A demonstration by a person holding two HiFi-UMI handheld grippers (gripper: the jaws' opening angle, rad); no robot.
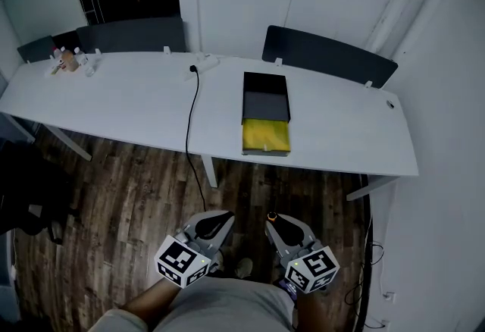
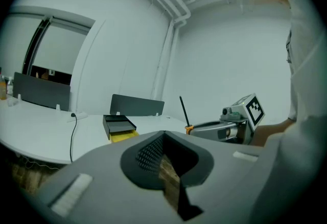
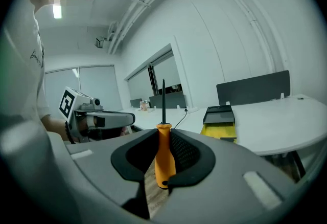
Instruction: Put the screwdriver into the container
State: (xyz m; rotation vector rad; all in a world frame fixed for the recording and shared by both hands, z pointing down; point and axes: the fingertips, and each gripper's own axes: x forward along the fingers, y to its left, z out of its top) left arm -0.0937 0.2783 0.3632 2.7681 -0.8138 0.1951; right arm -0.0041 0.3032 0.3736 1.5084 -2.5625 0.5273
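Observation:
The screwdriver (image 3: 163, 159) has an orange handle and a thin black shaft that points up. My right gripper (image 3: 163, 138) is shut on its handle, low above the wooden floor and well short of the table. The same tool also shows in the left gripper view as the screwdriver (image 2: 184, 110) rising from the right gripper (image 2: 214, 130). The container (image 1: 265, 107) is a black open box with a yellow front part, on the white table (image 1: 129, 103). My left gripper (image 1: 214, 226) hangs beside the right gripper (image 1: 279, 226), shut and holding nothing.
A black cable (image 1: 191, 126) runs from a white plug (image 1: 201, 65) over the table's front edge to the floor. Small bottles (image 1: 68, 60) stand at the far left corner. Dark panels (image 1: 330, 56) line the table's back. White walls close in behind and on the right.

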